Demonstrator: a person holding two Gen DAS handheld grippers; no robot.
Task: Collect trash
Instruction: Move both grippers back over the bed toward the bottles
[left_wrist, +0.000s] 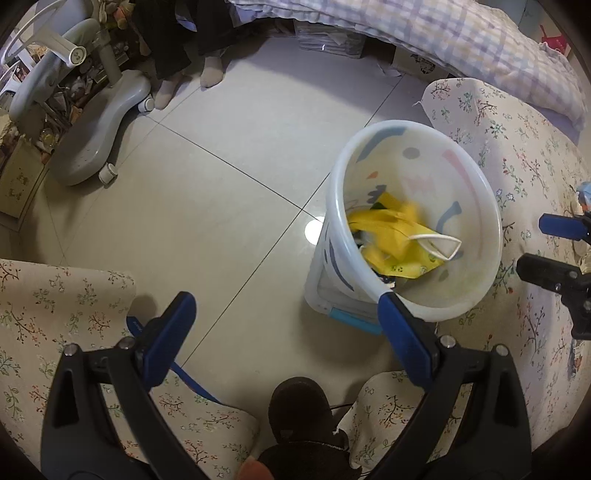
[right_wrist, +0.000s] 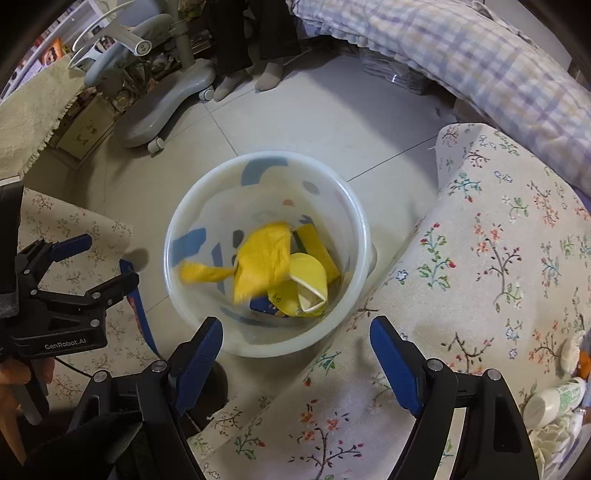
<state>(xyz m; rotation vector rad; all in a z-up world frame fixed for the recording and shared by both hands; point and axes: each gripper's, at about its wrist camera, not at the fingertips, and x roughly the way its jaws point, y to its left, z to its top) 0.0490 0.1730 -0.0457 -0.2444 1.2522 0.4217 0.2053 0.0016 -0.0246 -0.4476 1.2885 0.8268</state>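
A white plastic trash bin (left_wrist: 476, 206) (right_wrist: 177, 236) stands on the tile floor. Inside it lies yellow trash (left_wrist: 391, 236) (right_wrist: 266, 258), blurred in both views, with a crushed yellow paper cup (right_wrist: 310, 280). My left gripper (left_wrist: 284, 314) is open and empty, to the left of the bin; it also shows in the right wrist view (right_wrist: 99, 258). My right gripper (right_wrist: 295, 328) is open and empty, just above the bin's near rim; its fingers show at the right edge of the left wrist view (left_wrist: 554, 225).
A floral cloth (right_wrist: 498, 258) covers the surface right of the bin, with a white bottle (right_wrist: 554, 402) and crumpled white tissue (right_wrist: 554, 443) on it. A grey chair base (left_wrist: 96, 125) and a person's socked feet (left_wrist: 210, 72) are at the far side. A checked quilt (left_wrist: 443, 33) lies behind.
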